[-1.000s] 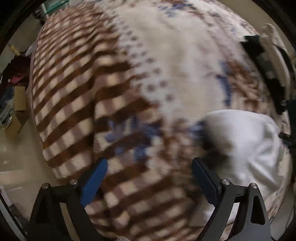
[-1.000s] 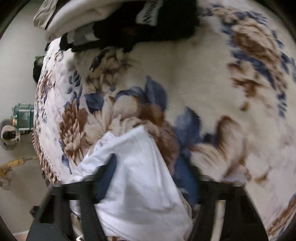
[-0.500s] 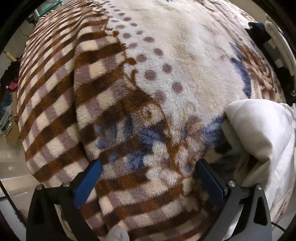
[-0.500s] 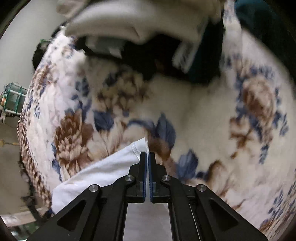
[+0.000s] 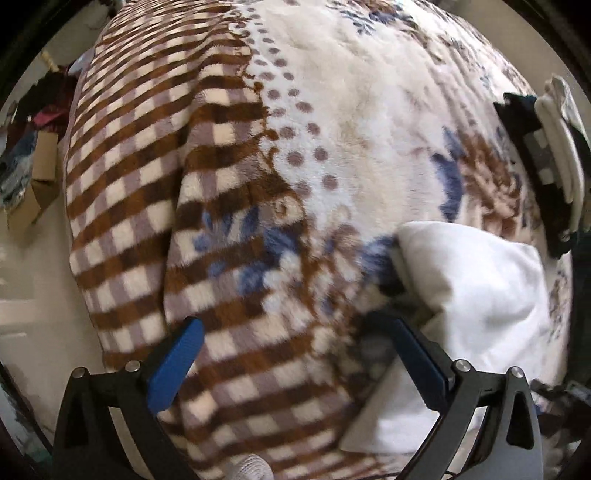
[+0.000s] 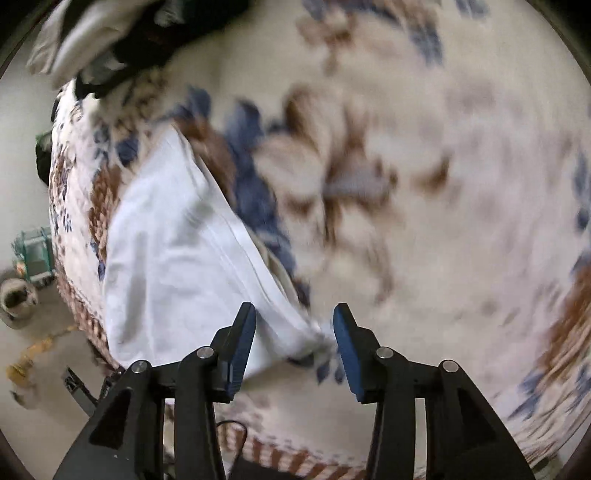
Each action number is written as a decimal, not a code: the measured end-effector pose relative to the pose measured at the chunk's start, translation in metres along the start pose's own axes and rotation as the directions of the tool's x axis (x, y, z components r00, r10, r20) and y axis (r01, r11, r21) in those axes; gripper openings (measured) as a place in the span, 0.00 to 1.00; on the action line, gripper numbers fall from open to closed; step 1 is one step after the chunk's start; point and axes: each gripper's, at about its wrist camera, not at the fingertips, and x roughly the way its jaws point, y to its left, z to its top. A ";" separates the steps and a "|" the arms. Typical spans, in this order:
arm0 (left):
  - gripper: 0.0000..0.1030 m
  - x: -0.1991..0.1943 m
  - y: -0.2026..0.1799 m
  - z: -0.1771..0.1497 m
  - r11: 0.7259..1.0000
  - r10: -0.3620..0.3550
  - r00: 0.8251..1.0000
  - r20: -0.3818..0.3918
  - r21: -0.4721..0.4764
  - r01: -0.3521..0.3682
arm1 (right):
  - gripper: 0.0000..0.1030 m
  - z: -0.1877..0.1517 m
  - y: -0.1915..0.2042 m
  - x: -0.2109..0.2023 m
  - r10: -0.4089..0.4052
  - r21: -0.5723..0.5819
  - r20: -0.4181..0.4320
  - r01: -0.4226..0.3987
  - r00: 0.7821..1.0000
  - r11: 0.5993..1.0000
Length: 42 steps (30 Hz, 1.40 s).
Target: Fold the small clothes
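A small white garment (image 5: 480, 288) lies folded on a fleece blanket (image 5: 351, 129) with brown checks and blue-brown flowers. My left gripper (image 5: 295, 332) hovers over the checked part, open wide, with only blanket between its blue pads. The garment sits just right of its right finger (image 5: 417, 358). In the right wrist view the white garment (image 6: 170, 251) stretches from the upper left down to my right gripper (image 6: 294, 321). That gripper's jaws are opening. A bunched corner of the cloth lies loose between them, near the right pad (image 6: 345, 343).
A pile of black and white clothes (image 5: 546, 166) rests at the blanket's far right edge, and shows as the clothes pile (image 6: 110, 33) at the top left. A cardboard box (image 5: 40, 184) and a green crate (image 6: 35, 254) stand on the floor beside the bed.
The right gripper was shut on the white garment's hem half a second ago; its jaws now stand apart and the corner has dropped. It swung sideways. The left gripper stayed wide open.
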 end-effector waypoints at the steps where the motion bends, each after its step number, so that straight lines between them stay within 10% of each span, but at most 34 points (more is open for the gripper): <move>1: 1.00 -0.002 -0.002 -0.001 1.000 -0.005 1.000 0.003 -0.003 0.005 | 0.32 -0.003 -0.002 0.002 0.030 0.010 0.016 -0.030 0.999 1.000; 3: 1.00 -0.008 -0.010 0.001 1.000 -0.019 1.000 0.008 -0.002 0.019 | 0.08 -0.009 0.000 -0.002 0.026 -0.002 0.073 -0.026 0.997 1.000; 8: 1.00 0.002 -0.027 0.027 0.997 -0.074 0.997 -0.007 0.020 0.074 | 0.07 -0.014 0.008 -0.026 -0.082 -0.057 0.159 0.092 0.984 0.994; 16: 1.00 0.046 -0.042 0.055 0.999 -0.031 0.990 -0.138 0.018 0.033 | 0.33 -0.016 0.015 -0.037 -0.180 -0.050 0.154 0.190 0.971 0.980; 22: 1.00 -0.022 -0.069 0.054 0.995 0.031 0.999 0.026 0.094 -0.033 | 0.34 -0.029 0.081 -0.054 -0.141 -0.201 0.229 0.188 0.963 0.961; 29: 1.00 0.026 -0.111 0.068 0.968 0.148 0.988 0.043 0.199 -0.153 | 0.34 -0.005 0.198 0.032 -0.131 -0.463 0.151 0.187 0.980 0.867; 33: 1.00 0.063 -0.096 0.071 0.969 0.166 0.986 -0.017 0.188 -0.160 | 0.33 0.020 0.218 0.084 -0.256 -0.506 0.175 0.310 0.951 0.805; 42: 1.00 0.012 -0.062 0.075 0.998 0.032 0.999 0.007 0.057 -0.032 | 0.34 0.039 0.198 0.045 -0.146 -0.414 0.126 0.186 0.981 0.891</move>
